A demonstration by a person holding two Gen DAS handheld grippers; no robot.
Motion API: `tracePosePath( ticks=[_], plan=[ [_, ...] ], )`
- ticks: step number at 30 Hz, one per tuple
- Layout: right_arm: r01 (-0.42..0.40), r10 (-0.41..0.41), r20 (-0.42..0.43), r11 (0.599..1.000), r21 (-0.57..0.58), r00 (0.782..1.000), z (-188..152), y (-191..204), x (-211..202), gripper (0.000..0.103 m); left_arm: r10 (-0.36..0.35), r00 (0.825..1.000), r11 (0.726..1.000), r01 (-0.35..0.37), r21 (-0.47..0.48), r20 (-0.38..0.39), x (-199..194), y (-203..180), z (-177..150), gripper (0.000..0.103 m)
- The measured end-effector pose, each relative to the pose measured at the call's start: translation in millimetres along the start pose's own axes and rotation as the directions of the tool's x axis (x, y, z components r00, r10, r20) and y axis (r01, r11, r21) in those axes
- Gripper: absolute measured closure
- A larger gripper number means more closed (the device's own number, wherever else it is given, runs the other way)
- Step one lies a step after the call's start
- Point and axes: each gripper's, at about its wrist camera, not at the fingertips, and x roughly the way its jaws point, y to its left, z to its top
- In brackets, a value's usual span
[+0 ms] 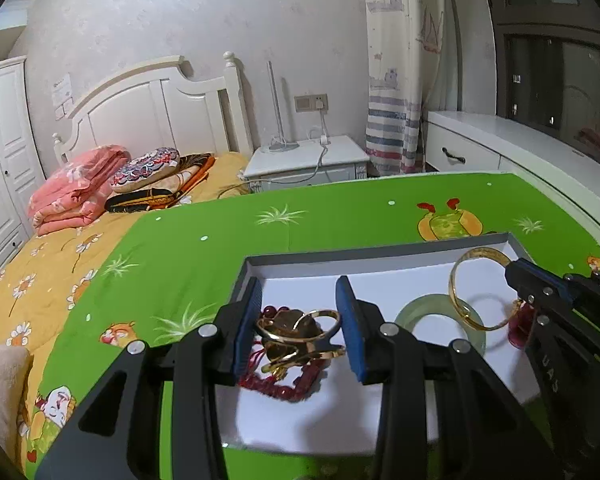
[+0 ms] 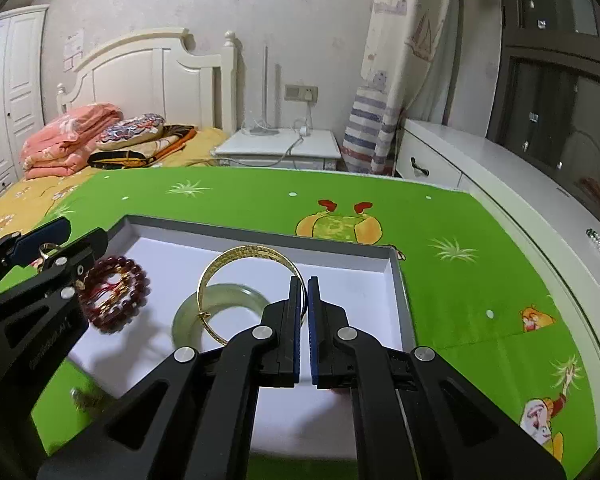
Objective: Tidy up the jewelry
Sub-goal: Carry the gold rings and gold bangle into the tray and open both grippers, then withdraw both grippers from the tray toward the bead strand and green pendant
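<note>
A shallow white-lined tray [image 1: 380, 254] [image 2: 394, 280] lies on the green cloth. My left gripper [image 1: 299, 286] [image 2: 85, 234] hovers over the tray's left part, shut on a gold open cuff [image 1: 300, 330] [image 2: 48, 250] that spans its blue pads. Below the cuff a dark red bead bracelet [image 1: 284, 388] [image 2: 114, 300] rests in the tray. My right gripper [image 2: 305, 284] [image 1: 514, 274] is shut on the rim of a thin gold bangle [image 2: 236, 264] [image 1: 470, 292], held upright above a pale green jade bangle [image 2: 220, 314] [image 1: 440, 330] lying flat in the tray.
The green cartoon-print cloth [image 2: 460, 280] covers the table around the tray. A small blurred brownish object [image 2: 85, 398] lies on it near the tray's front left corner. A bed [image 1: 60, 260] is at the left, a nightstand [image 2: 278, 146] behind, and a white cabinet ledge [image 2: 520, 184] along the right.
</note>
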Motion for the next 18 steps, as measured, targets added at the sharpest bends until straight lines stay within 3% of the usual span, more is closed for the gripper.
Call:
tracePosePath(
  ticks=[4, 5, 6, 7, 11, 14, 16, 18],
  plan=[
    [-0.002, 0.003, -0.032, 1.000, 0.019, 0.999, 3.6, -2.5, 14.1, 0.097, -0.012, 1.000, 1.000, 0.012, -0.004, -0.021, 10.1, -0.5, 0.5, 0.063],
    [-0.002, 0.003, -0.037, 1.000, 0.029, 0.999, 3.8, -3.8, 15.9, 0.096, -0.011, 1.000, 1.000, 0.011, -0.005, -0.020, 9.8, -0.7, -0.3, 0.057],
    [0.003, -0.001, -0.042, 0.999, 0.034, 0.999, 3.7, -4.4, 17.1, 0.096, -0.009, 1.000, 1.000, 0.009, -0.010, -0.011, 8.6, 0.5, -0.8, 0.043],
    [0.000, 0.002, -0.041, 0.999, 0.039, 0.999, 3.4, -5.7, 16.8, 0.096, -0.004, 1.000, 1.000, 0.004, -0.013, -0.001, 6.0, 0.9, -1.8, 0.035],
    [-0.013, 0.015, -0.033, 0.998, 0.055, 0.999, -0.7, -11.5, 9.2, 0.096, -0.002, 1.000, 1.000, 0.002, -0.011, 0.011, -2.4, 4.5, -5.0, 0.035],
    [-0.030, 0.032, -0.031, 0.997, 0.070, 0.999, -5.9, -14.5, 0.4, 0.095, 0.000, 1.000, 1.000, 0.000, -0.007, 0.013, -9.0, 6.7, -11.3, 0.024],
    [-0.038, 0.040, -0.032, 0.997, 0.069, 0.999, -9.2, -13.9, -4.4, 0.087, -0.002, 1.000, 1.000, 0.002, 0.006, 0.009, -14.6, 7.5, -17.9, 0.020],
    [-0.045, 0.047, -0.030, 0.997, 0.061, 0.998, -15.8, -12.3, -12.5, 0.059, -0.006, 1.000, 1.000, 0.006, 0.017, 0.011, -22.6, 9.4, -25.0, 0.020]
  ],
)
